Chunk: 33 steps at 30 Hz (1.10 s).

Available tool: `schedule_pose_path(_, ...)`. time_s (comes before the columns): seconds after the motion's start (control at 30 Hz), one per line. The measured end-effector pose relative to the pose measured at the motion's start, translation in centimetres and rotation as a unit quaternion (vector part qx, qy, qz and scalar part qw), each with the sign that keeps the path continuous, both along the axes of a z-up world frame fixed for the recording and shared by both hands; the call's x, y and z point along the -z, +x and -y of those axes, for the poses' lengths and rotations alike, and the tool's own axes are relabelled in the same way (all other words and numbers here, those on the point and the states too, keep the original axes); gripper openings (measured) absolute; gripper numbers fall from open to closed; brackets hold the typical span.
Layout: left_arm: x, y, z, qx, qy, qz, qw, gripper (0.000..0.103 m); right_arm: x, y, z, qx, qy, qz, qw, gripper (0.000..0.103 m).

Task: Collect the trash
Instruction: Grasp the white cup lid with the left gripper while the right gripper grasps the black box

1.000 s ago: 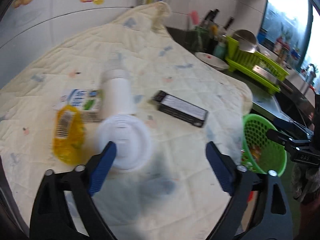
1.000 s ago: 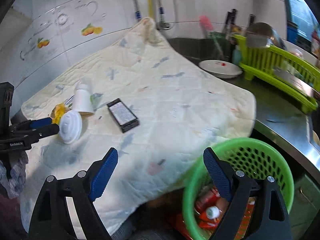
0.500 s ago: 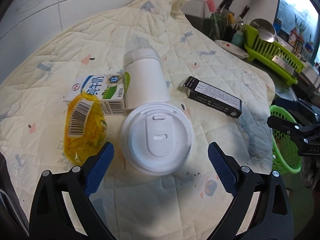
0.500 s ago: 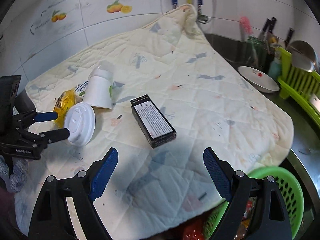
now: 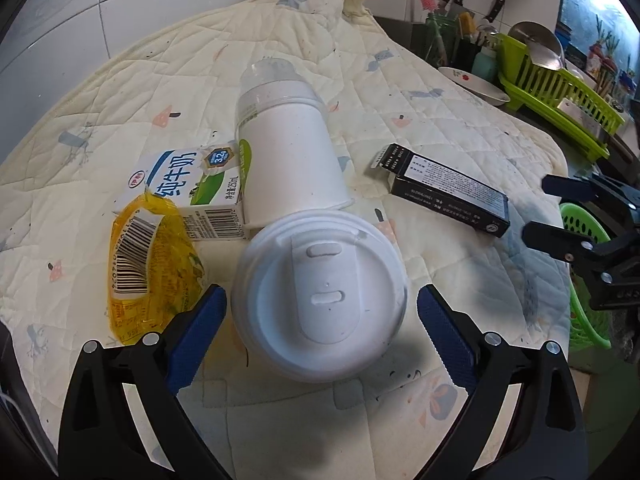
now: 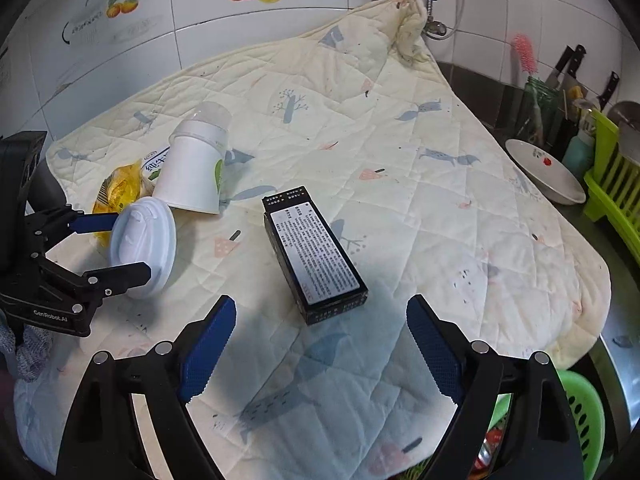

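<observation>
Now left gripper (image 5: 322,324) (jaws wide) flanks lid (image 5: 320,304).

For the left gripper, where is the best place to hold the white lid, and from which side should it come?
Grip the white lid across its rim, one finger on each side. It leans tilted against the fallen cup, its face toward the left gripper, whose open fingers already flank it, so coming straight ahead looks best. The yellow wrapper lies close beside the left finger and might get caught.

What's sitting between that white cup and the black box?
Nothing: in the right wrist view, only bare quilt separates the white cup from the black box.
</observation>
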State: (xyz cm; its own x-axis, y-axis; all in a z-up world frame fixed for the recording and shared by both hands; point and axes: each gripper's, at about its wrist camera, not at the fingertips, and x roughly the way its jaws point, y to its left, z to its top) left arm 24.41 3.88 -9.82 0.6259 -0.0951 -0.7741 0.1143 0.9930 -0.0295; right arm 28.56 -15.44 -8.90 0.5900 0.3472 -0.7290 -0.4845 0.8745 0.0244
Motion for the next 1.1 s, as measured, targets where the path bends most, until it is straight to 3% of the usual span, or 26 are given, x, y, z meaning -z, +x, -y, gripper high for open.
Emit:
schedule_pose_path(0.17, 0.2, 0.2, -0.2, -0.002, -0.002, 0.001, 1.0000, 0.087, 0.2, 1.7, -0.9, -0.013, -0.008, -0.004, 1.000, 0.084)
schedule_pose_path(0.77, -1.4, -1.8, -0.9, 0.009, -0.026, 0.023, 0.9994, 0.085, 4.1, 7.0, -4.2, -0.036, -0.045, -0.034, 0.998, 0.082)
schedule_pose_path(0.97, -2.2, -2.4, -1.2, 0.011, -0.036, 0.029, 0.9989, 0.085, 4.7, 7.9, -4.5, -0.047, -0.045, -0.041, 0.997, 0.070)
schedule_pose_path(1.1, -2.3, -2.6, -1.0, 0.013, -0.038, 0.029, 0.9988, 0.085, 4.5, 7.7, -4.4, -0.045, -0.046, -0.042, 0.997, 0.049)
